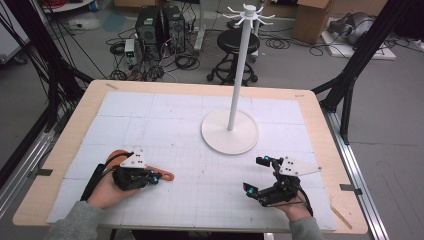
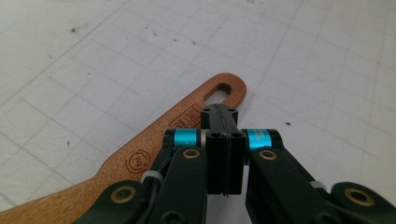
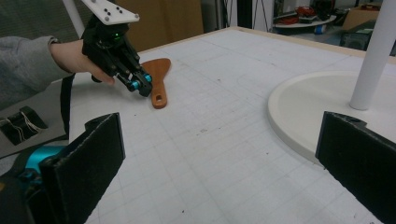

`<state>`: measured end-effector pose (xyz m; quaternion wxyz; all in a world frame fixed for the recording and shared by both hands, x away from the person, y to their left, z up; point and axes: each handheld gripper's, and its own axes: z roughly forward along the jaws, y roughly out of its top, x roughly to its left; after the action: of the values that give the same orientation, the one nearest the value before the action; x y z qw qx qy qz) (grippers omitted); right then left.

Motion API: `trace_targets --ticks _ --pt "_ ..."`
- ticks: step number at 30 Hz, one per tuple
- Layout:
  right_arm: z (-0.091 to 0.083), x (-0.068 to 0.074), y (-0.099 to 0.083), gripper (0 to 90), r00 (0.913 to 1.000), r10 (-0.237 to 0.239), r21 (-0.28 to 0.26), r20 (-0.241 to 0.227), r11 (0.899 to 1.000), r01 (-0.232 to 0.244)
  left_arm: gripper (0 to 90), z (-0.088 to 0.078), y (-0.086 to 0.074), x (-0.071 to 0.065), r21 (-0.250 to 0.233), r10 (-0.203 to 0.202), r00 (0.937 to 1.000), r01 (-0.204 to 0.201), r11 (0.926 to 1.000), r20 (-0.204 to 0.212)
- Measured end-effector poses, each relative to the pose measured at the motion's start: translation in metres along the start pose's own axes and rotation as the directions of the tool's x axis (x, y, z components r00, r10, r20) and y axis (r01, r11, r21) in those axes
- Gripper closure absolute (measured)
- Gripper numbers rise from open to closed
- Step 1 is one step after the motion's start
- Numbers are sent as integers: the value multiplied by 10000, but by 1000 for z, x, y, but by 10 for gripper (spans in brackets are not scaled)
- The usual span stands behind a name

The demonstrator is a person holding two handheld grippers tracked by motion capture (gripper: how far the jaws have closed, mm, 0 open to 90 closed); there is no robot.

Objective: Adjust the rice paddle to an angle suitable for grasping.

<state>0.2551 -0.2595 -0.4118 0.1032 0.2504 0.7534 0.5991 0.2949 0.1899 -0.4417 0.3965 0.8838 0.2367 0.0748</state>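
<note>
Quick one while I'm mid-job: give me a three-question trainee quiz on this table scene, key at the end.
1. True or false: the left gripper has its jaws shut.
2. Which end of the wooden spatula has a hanging hole: (a) handle tip, (b) broad blade?
3. What stands on the round white base, beyond the open right gripper?

Key:
1. True; the jaws meet, just above the handle.
2. (a).
3. A tall white pole topped with hooks.

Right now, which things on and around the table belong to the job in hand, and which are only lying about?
In the job:
- wooden spatula, flat on the mat
- left gripper, shut, above its handle
- white hanging stand
- right gripper, open, waiting

Lying about:
- black stool
- computer towers
- floor cables
</note>
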Motion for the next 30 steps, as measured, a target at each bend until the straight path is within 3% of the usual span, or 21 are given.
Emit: trace_targets --ticks 4,11,16,19,23,27,28,30 --pt "1 -1 0 0 10000 -40 -55 75 10000 40 898 8 3 7 -362 -606 9982 604 9975 -26" --pt "3 -2 -2 0 10000 43 120 -23 9999 -43 899 15 8 9 -454 -478 9969 450 9980 -626" --pt "7 -2 -2 0 10000 -9 239 -70 9997 11 899 18 10 12 -735 -923 9927 866 9935 -775" --pt "7 -3 -2 0 10000 6 167 -92 9999 -4 899 13 11 13 -850 -913 9925 844 9928 -808" --pt "6 -4 -2 0 10000 76 145 -56 9999 -75 899 3 10 21 -1142 -1162 9822 998 9884 -1477" --pt "7 -4 -2 0 10000 63 166 -63 9998 -62 899 -1 11 31 -1745 -1665 9758 1410 9745 -1417" --pt "7 -4 -2 0 10000 48 174 -61 9998 -46 899 -3 12 35 -1772 -1808 9733 1548 9719 -1414" --pt "8 -4 -2 0 9999 106 254 -78 9996 -104 899 -5 17 44 -1419 -1868 9678 1637 9763 -1690"
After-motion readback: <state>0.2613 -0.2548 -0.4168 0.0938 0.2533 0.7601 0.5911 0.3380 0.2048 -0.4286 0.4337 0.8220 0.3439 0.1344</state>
